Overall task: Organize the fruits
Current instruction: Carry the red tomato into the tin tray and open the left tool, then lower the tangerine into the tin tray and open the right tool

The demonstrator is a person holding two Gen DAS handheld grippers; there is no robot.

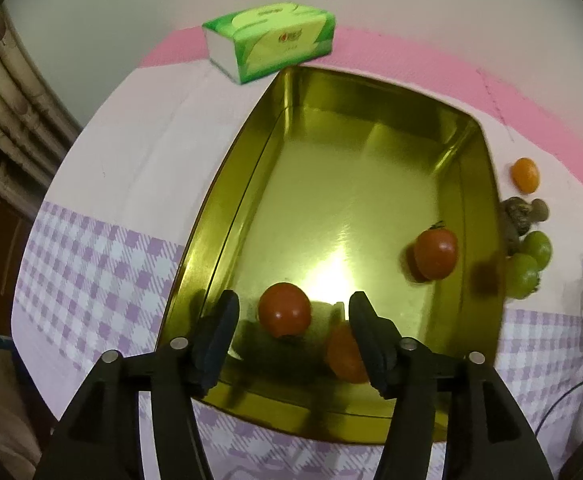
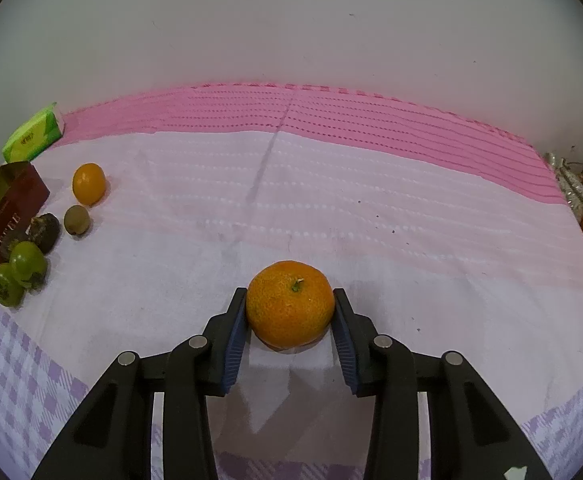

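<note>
A gold tin [image 1: 219,208] lies open on the cloth and my left gripper [image 1: 294,304] hovers over its near end, open. A red tomato [image 1: 284,310] rests on the tin's floor between the fingers, apart from both pads. An orange fruit [image 1: 345,354] beside it is half hidden by the right finger. A second tomato [image 1: 437,254] lies by the tin's right wall. In the right wrist view my right gripper [image 2: 290,300] is shut on a mandarin [image 2: 290,306] that sits on the cloth, both blue pads against its sides.
Right of the tin lie a small orange [image 2: 88,183], a kiwi [image 2: 77,220], a dark fruit [image 2: 45,232] and two green fruits [image 2: 29,264]. A green tissue pack [image 1: 271,40] sits behind the tin by the wall. The tin's red side [image 2: 7,216] faces these fruits.
</note>
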